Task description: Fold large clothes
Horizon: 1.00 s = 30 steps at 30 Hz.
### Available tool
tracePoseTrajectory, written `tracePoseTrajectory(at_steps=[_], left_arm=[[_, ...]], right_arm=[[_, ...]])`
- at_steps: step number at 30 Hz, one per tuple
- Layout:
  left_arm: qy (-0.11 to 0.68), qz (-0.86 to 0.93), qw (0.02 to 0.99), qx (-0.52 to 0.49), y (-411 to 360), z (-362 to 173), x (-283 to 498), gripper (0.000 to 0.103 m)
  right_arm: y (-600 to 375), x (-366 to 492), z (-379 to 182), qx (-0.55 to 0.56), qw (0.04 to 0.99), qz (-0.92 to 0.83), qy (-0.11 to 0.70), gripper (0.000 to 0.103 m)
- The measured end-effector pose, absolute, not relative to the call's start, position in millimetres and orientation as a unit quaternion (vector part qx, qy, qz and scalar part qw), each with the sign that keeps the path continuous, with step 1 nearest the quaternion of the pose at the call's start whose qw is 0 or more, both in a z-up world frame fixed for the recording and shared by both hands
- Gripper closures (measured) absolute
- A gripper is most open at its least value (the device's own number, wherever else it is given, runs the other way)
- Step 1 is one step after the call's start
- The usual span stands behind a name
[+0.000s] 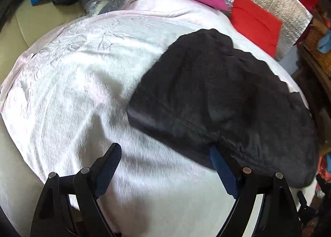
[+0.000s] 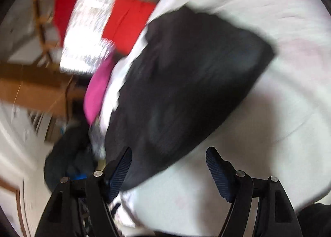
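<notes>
Black garment (image 1: 217, 100) lies folded on the bed (image 1: 72, 92), ahead of both released tongs (left (image 1: 165, 154), right (image 2: 168, 159)).

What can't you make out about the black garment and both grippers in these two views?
- Black garment: what kind of garment it is; the left wrist view shows only a dark folded mass on the white blanket.
- Its fold edges: smeared by motion blur in the right wrist view.
- Left gripper: whether its right finger touches the cloth edge.
- Right gripper: open, contact blurred.
</notes>
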<state>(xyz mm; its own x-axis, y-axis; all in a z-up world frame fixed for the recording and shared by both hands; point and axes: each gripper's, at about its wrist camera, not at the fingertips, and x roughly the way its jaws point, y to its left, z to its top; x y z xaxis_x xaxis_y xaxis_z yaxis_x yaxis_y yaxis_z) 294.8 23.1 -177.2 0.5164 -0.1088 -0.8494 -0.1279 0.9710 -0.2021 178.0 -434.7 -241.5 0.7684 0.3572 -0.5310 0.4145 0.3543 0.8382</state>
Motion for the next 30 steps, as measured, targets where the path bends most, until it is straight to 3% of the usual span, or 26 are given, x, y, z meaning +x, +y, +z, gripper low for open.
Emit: tracePoseTrajectory(at_steps=[3,5,6,7,8,10,13,16,23,24,25,26,30], left_arm=[[0.482,0.001,0.866,-0.129,20.4,-175.2,299.8,0.015],[0.477,0.002,0.870,-0.130,20.3,-174.1,300.2,0.021],[0.472,-0.007,0.871,-0.133,19.2,-173.0,299.6,0.037],[0.468,-0.005,0.875,-0.125,16.8,-170.6,298.5,0.042],[0.462,-0.002,0.880,-0.112,13.8,-167.8,296.9,0.046],[0.456,-0.001,0.885,-0.090,8.9,-163.3,294.9,0.051],[0.456,0.002,0.887,-0.075,8.1,-165.8,297.6,0.052],[0.469,0.011,0.882,-0.042,3.2,-173.9,298.1,0.051],[0.473,0.020,0.880,-0.022,-2.3,-157.0,288.1,0.047],[0.470,0.026,0.882,-0.017,-1.7,-151.0,283.6,0.043],[0.462,0.029,0.886,-0.014,-1.3,-143.6,277.4,0.038],[0.453,0.030,0.891,-0.011,-2.2,-137.8,272.4,0.036],[0.412,0.039,0.910,0.009,-6.2,-107.3,239.0,0.022]], right_arm=[[-449.7,185.1,-249.3,0.594,0.738,-0.029,0.319,0.026],[-457.8,184.4,-246.4,0.583,0.753,-0.046,0.302,0.027],[-456.0,181.1,-243.1,0.574,0.760,-0.054,0.301,0.037],[-456.2,180.8,-239.1,0.554,0.771,-0.068,0.306,0.052],[-454.3,177.3,-234.4,0.540,0.781,-0.072,0.305,0.058],[-449.0,175.3,-220.3,0.505,0.806,-0.077,0.299,0.064],[-438.4,173.6,-206.1,0.453,0.836,-0.089,0.296,0.066],[-435.4,185.6,-219.7,0.430,0.829,-0.117,0.338,0.066],[-431.4,171.4,-200.5,0.423,0.829,-0.104,0.350,0.063],[-430.5,164.1,-198.1,0.423,0.830,-0.099,0.351,0.054],[-428.0,158.7,-193.7,0.421,0.833,-0.093,0.347,0.036],[-423.3,157.1,-188.8,0.412,0.839,-0.092,0.342,0.031],[-394.8,144.4,-157.2,0.337,0.875,-0.091,0.336,0.030]])
